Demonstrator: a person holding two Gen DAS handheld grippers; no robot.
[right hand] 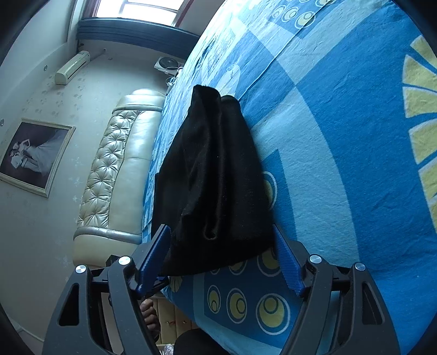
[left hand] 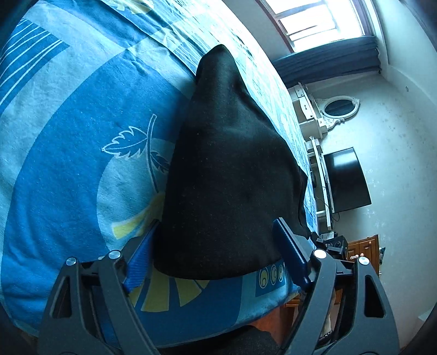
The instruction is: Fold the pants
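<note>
The black pants [left hand: 229, 174] lie folded on the blue patterned bed sheet [left hand: 68, 163], close to the bed's near edge. My left gripper [left hand: 217, 221] is open, its blue fingers [left hand: 139, 262] standing either side of the near end of the cloth without pinching it. In the right wrist view the pants [right hand: 210, 169] show as layered legs with a fold running along them. My right gripper [right hand: 220, 226] is open too, and its fingers [right hand: 286, 262] flank the near end, which rests flat on the sheet [right hand: 341, 163].
The bed's edge drops off just below both grippers. A padded cream headboard [right hand: 114, 174], a framed picture [right hand: 32, 155] and a window [right hand: 142, 8] lie to one side. A dark screen [left hand: 347, 180] and a white dresser with an oval mirror [left hand: 338, 108] stand on the other. A foot [right hand: 148, 314] shows on the floor.
</note>
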